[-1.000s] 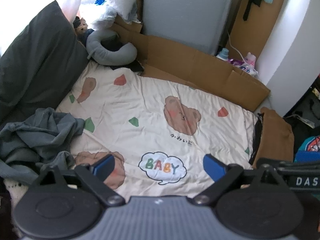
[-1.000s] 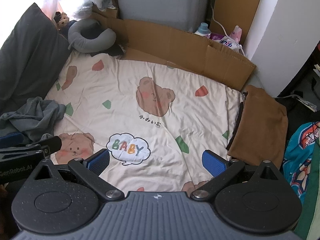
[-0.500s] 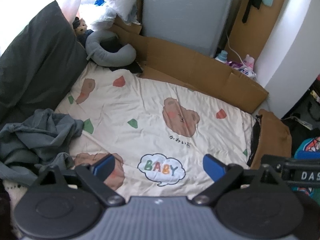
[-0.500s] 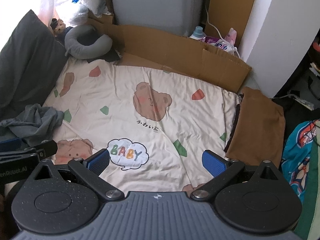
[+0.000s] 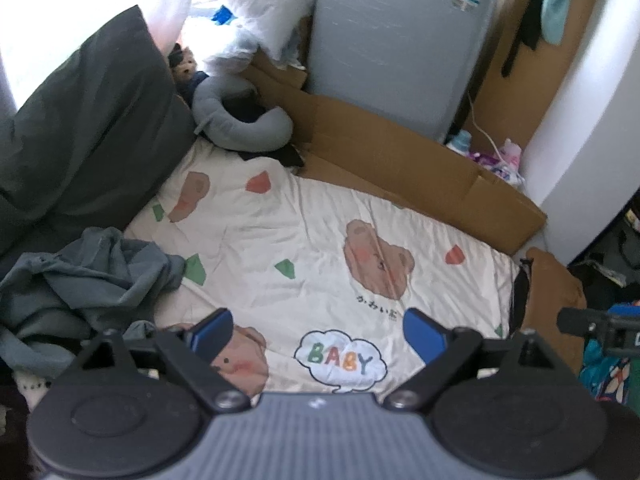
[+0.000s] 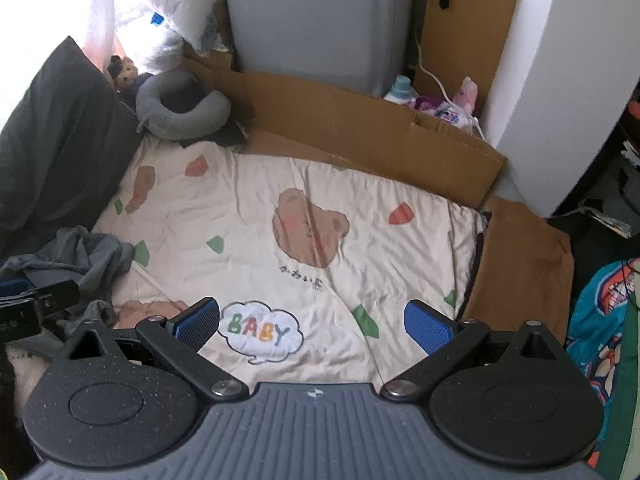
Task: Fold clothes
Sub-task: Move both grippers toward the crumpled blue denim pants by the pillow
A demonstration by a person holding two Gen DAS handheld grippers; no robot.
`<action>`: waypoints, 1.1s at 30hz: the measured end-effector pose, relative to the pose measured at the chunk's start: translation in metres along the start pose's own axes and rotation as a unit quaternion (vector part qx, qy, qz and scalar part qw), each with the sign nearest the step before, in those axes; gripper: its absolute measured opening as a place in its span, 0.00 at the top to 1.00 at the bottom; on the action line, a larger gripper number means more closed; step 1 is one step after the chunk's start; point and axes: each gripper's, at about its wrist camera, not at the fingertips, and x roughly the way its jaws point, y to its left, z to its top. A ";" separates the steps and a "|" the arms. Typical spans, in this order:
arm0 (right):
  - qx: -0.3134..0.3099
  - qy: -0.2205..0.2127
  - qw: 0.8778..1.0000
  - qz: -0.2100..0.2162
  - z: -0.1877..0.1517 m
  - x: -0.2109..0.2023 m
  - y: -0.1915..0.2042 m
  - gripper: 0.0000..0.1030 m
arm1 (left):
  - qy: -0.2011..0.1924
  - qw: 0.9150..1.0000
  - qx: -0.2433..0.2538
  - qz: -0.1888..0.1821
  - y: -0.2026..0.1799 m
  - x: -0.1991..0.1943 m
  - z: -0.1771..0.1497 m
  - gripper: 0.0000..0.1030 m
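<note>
A cream blanket [image 5: 304,240] with bear prints and the word "BABY" covered the bed and lay mostly flat, with small wrinkles. At its left side a dark pillow [image 5: 84,136] leaned up, and a grey neck pillow [image 5: 240,128] lay at the far corner, with a small plush toy [image 6: 124,74] just behind it. Flattened cardboard [image 6: 360,132] ran along the far edge of the blanket, and a grey cabinet [image 5: 400,40] stood behind it. Some bottles [image 6: 402,90] stood beside a white wall [image 6: 560,80].

The clothes to fold were in two places. A grey garment [image 5: 80,276] lay crumpled on the left edge of the blanket, next to the dark pillow. A brown garment [image 6: 520,264] lay flat just beside the right edge.

The left gripper [image 5: 318,332] hung above the blanket with its jaws wide apart and nothing between them. The right gripper [image 6: 312,322] was the same, jaws apart and empty.

The lower part of the grey garment was hidden behind the left gripper body. At the right frame edge a colourful cloth [image 6: 600,320] was cut off, and I could not tell what it was.
</note>
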 end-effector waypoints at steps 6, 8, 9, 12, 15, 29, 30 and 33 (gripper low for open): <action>-0.013 -0.021 1.000 0.012 0.013 -0.004 0.009 0.02 | -0.009 1.000 -0.010 0.017 0.033 -0.006 0.009 0.09; -0.021 -0.027 0.999 0.022 0.016 -0.003 0.011 0.02 | -0.013 1.000 -0.012 0.019 0.043 -0.008 0.011 0.09; -0.027 -0.030 0.999 0.025 0.017 -0.003 0.013 0.02 | -0.016 1.000 -0.011 0.017 0.047 -0.009 0.012 0.10; -0.041 -0.038 0.998 0.030 0.019 -0.001 0.018 0.03 | -0.026 0.999 -0.009 0.030 0.057 -0.016 0.016 0.10; -0.051 -0.040 0.997 0.039 0.022 0.002 0.021 0.03 | -0.038 0.998 -0.013 0.046 0.069 -0.024 0.021 0.10; -0.075 -0.062 0.992 0.084 0.030 0.028 0.023 0.02 | -0.059 0.993 -0.061 0.078 0.140 -0.035 0.006 0.10; -0.076 -0.064 0.991 0.089 0.031 0.030 0.023 0.02 | -0.059 0.993 -0.064 0.081 0.144 -0.034 0.004 0.10; -0.079 -0.071 0.989 0.101 0.032 0.035 0.021 0.02 | -0.061 0.992 -0.075 0.084 0.155 -0.032 0.000 0.10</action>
